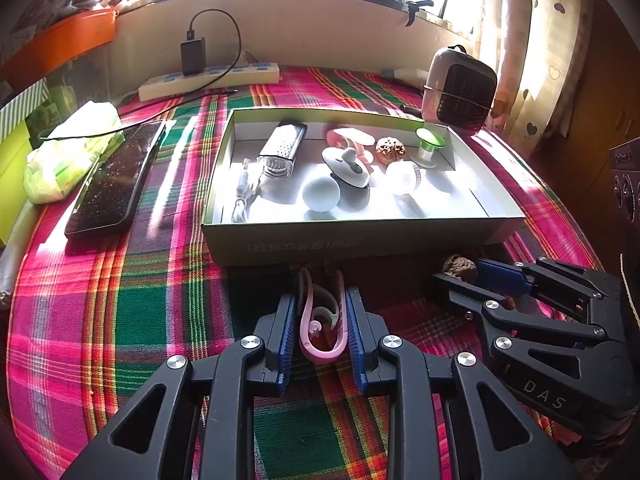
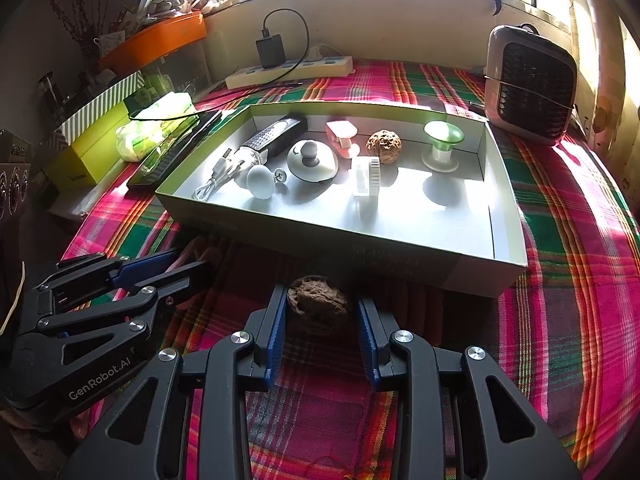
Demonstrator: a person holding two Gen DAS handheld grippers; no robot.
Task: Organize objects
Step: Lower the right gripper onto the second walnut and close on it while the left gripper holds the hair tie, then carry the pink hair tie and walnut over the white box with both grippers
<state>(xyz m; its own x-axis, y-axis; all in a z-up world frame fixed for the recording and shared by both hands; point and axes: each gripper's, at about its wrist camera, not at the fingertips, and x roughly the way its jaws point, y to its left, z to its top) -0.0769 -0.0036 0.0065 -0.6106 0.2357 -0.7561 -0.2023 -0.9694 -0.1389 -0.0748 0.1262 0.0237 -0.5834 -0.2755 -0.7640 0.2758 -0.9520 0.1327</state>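
My left gripper (image 1: 322,298) is shut on a pink looped clip (image 1: 308,320) that rests on the plaid cloth just in front of the open cardboard box (image 1: 360,240). To its right, my right gripper (image 2: 320,298) is shut on a brown walnut (image 2: 318,310), also on the cloth at the box's front wall (image 2: 380,260). The box holds a second walnut (image 2: 384,146), a pale ball (image 2: 260,182), a white knobbed lid (image 2: 312,160), a green-topped spool (image 2: 442,144), a silver and black grater-like tool (image 2: 272,136), a white cable (image 2: 216,180) and a pink piece (image 2: 340,132).
A black phone (image 1: 116,184) and a tissue pack (image 1: 68,156) lie left of the box. A power strip (image 1: 208,80) with a charger runs along the back wall. A small heater (image 1: 460,92) stands at the back right, and a speaker (image 1: 626,188) at the right edge.
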